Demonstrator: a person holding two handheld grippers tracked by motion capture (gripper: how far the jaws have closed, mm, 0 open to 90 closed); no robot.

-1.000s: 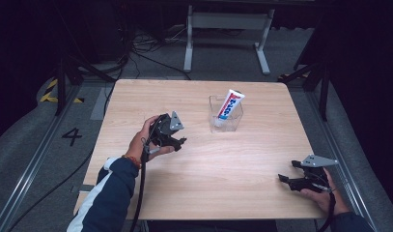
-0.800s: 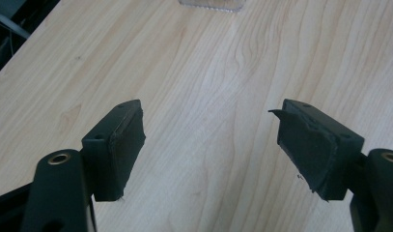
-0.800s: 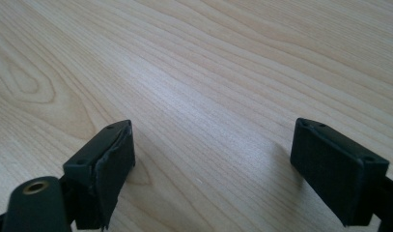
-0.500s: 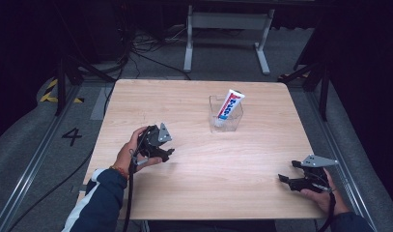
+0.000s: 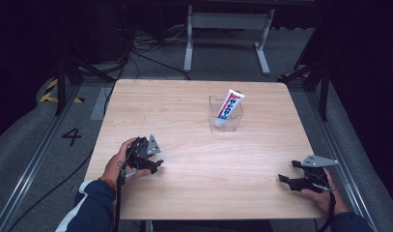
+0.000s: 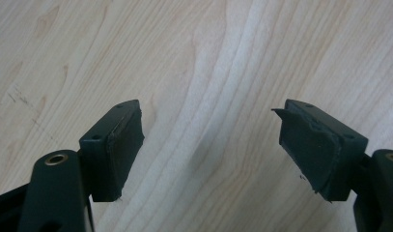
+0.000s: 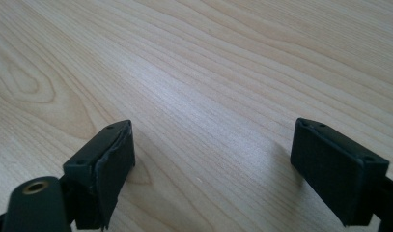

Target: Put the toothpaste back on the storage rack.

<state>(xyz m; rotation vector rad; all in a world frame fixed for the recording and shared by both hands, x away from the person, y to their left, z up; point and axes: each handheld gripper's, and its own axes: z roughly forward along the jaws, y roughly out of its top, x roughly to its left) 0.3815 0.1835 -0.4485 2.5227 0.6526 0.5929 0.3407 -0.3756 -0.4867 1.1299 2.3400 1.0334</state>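
Toothpaste tube [image 5: 229, 104] is standing tilted in the clear box [image 5: 226, 114] at the counter's [image 5: 194, 193] far side, so job's looking done w/ nothing left, both grippers, left [image 5: 154, 163] & right [image 5: 287, 180], resting low w/ jaws apart & empty.

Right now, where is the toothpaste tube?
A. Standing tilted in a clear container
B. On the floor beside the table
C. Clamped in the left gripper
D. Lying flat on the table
A: in the high view the toothpaste tube leans inside the clear container on the far part of the wooden table, apart from both grippers.
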